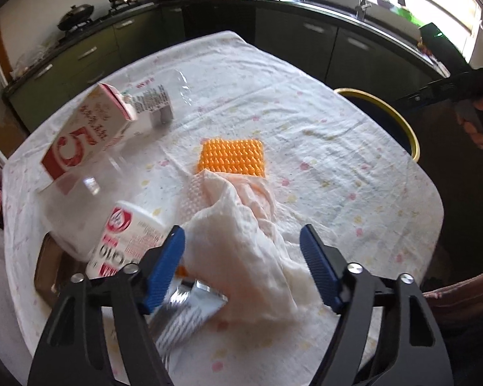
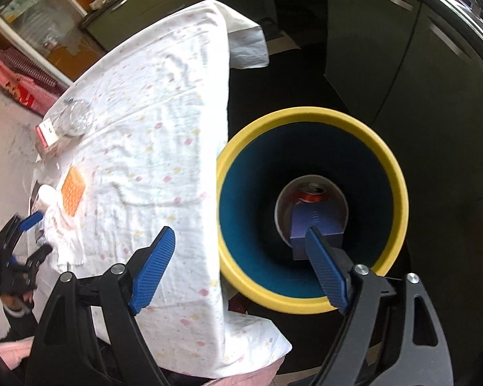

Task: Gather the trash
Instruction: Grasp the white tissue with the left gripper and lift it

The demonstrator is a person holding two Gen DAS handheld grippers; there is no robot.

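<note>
L gripper [image 1: 243,270] is down over the bench [image 1: 338,167], jaws spread w/ the crumpled white tissue [image 1: 241,241] between them. Pads don't look pressed on it yet, so I'd call it a grasp about to happen, not a hold. Tucked under the tissue's near edge is a silver foil wrapper [image 1: 190,308], right beside the L finger. Just left of that lies a white bottle [image 1: 125,241] w/ red print, on its side, close to the L finger but apart from it. Beyond the tissue: an orange nubby pad [image 1: 232,156], partly covered by the tissue's far end. Further back-left, a red-and-white carton [image 1: 90,132] and a clear plastic bottle [image 1: 159,103], blurred.

R gripper [image 2: 238,267] hangs above the yellow-rimmed bin [image 2: 309,173] beside the bench edge, jaws spread, nothing in them. Down in the bin: a blue box [image 2: 315,225] and a red can [image 2: 312,194], so some trash is already collected.

Step in hand, as I read it: L side picks up the tissue; R side is free over the bin after a drop.

Next move prob needs: close L jaws on the tissue's bulk, not just a loose fold, and avoid snagging the tablecloth [image 1: 306,96] or dragging the wrapper along. Then lift, carry right to the bin, release over its mouth. Wrapper, bottles, carton remain after that.
</note>
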